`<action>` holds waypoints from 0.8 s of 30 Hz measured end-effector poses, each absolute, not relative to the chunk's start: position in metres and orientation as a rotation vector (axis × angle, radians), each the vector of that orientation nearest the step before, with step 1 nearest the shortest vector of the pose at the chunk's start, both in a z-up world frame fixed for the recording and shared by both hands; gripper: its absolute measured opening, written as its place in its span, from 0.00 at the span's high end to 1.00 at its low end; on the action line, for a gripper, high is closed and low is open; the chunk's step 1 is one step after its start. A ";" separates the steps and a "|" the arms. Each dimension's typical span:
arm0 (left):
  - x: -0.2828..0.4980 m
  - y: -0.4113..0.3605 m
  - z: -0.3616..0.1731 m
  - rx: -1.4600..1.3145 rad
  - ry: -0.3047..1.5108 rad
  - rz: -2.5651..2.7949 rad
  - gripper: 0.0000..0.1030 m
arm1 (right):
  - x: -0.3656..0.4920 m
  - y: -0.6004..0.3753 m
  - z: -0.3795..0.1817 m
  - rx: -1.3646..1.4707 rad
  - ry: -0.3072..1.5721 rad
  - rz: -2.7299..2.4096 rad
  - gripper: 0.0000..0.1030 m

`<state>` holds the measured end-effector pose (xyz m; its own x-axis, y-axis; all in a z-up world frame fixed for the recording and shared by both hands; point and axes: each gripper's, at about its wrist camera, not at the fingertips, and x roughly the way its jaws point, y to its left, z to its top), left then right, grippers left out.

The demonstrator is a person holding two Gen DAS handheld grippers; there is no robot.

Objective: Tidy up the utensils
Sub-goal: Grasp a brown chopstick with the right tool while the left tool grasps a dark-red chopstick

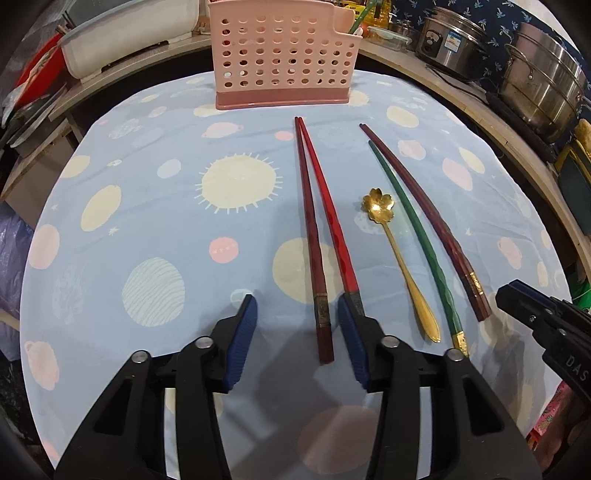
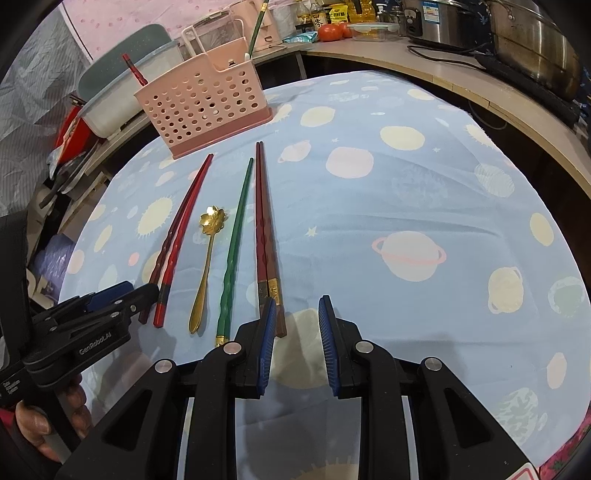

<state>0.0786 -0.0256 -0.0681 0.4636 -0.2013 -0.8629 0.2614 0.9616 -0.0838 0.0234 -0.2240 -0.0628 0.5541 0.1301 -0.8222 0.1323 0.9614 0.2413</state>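
Note:
A pink perforated utensil holder (image 1: 282,55) (image 2: 203,103) stands at the far side of the table, with a green chopstick and a red one in it. On the cloth lie a dark red chopstick (image 1: 312,236), a bright red chopstick (image 1: 330,218), a gold flower spoon (image 1: 397,251) (image 2: 207,258), a green chopstick (image 1: 413,236) (image 2: 234,243) and a maroon pair (image 1: 428,221) (image 2: 264,229). My left gripper (image 1: 297,310) is open, its fingers astride the dark red chopstick's handle end. My right gripper (image 2: 297,314) is open and empty, just right of the maroon pair.
A blue planet-print cloth (image 2: 406,206) covers the round table. Steel pots (image 1: 543,85) stand on the counter at the right. A grey-lidded bin (image 1: 122,40) stands at the back left. Bottles, tomatoes and a clear box (image 2: 373,29) line the back counter.

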 end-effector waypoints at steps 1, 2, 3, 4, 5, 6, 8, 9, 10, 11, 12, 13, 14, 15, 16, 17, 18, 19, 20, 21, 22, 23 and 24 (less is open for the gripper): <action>0.079 -0.025 -0.068 0.066 1.050 -0.281 0.69 | 0.023 -0.223 -0.063 0.289 0.989 0.002 0.77; 0.080 -0.023 -0.068 0.066 1.049 -0.277 0.71 | 0.024 -0.223 -0.063 0.287 0.990 0.004 0.77; 0.080 -0.021 -0.068 0.062 1.049 -0.275 0.76 | 0.025 -0.222 -0.064 0.285 0.992 0.006 0.77; 0.081 -0.019 -0.068 0.058 1.050 -0.271 0.80 | 0.026 -0.221 -0.065 0.285 0.995 0.009 0.77; 0.082 -0.016 -0.068 0.052 1.051 -0.270 0.82 | 0.026 -0.220 -0.066 0.283 0.997 0.012 0.77; 0.082 -0.015 -0.068 0.047 1.053 -0.271 0.83 | 0.028 -0.218 -0.067 0.277 0.999 0.014 0.77; 0.082 -0.015 -0.068 0.046 1.053 -0.272 0.83 | 0.030 -0.216 -0.070 0.266 1.003 0.014 0.77; 0.081 -0.015 -0.068 0.052 1.051 -0.270 0.83 | 0.032 -0.214 -0.071 0.260 1.005 0.014 0.78; 0.081 -0.016 -0.068 0.060 1.048 -0.268 0.83 | 0.033 -0.213 -0.072 0.255 1.005 0.016 0.79; 0.081 -0.017 -0.068 0.063 1.046 -0.267 0.83 | 0.034 -0.212 -0.073 0.249 1.003 0.017 0.79; 0.081 -0.017 -0.068 0.062 1.045 -0.266 0.83 | 0.036 -0.211 -0.073 0.238 0.998 0.014 0.80; 0.081 -0.016 -0.068 0.059 1.045 -0.267 0.83 | 0.037 -0.211 -0.072 0.228 0.995 0.010 0.81; 0.082 -0.015 -0.069 0.055 1.046 -0.269 0.83 | 0.038 -0.211 -0.072 0.215 0.992 0.001 0.81; 0.082 -0.015 -0.069 0.052 1.047 -0.270 0.83 | 0.039 -0.213 -0.072 0.212 0.991 -0.005 0.81; 0.082 -0.014 -0.069 0.050 1.046 -0.272 0.83 | 0.040 -0.215 -0.073 0.215 0.993 -0.007 0.81; 0.082 -0.014 -0.069 0.050 1.046 -0.272 0.83 | 0.040 -0.218 -0.074 0.225 0.995 -0.005 0.81; 0.082 -0.014 -0.069 0.051 1.044 -0.271 0.83 | 0.040 -0.219 -0.074 0.229 0.996 -0.006 0.81; 0.082 -0.015 -0.069 0.053 1.042 -0.270 0.83 | 0.040 -0.218 -0.073 0.225 0.998 -0.006 0.81; 0.081 -0.015 -0.069 0.053 1.041 -0.269 0.83 | 0.041 -0.216 -0.073 0.219 0.999 -0.004 0.81; 0.081 -0.016 -0.070 0.052 1.040 -0.269 0.83 | 0.041 -0.213 -0.074 0.211 1.004 0.000 0.81; 0.081 -0.016 -0.070 0.051 1.040 -0.269 0.83 | 0.042 -0.211 -0.076 0.205 1.006 0.004 0.81; 0.081 -0.016 -0.070 0.050 1.040 -0.270 0.83 | 0.042 -0.208 -0.077 0.191 1.003 0.001 0.81; 0.081 -0.016 -0.070 0.047 1.041 -0.271 0.83 | 0.042 -0.205 -0.077 0.175 0.998 -0.004 0.81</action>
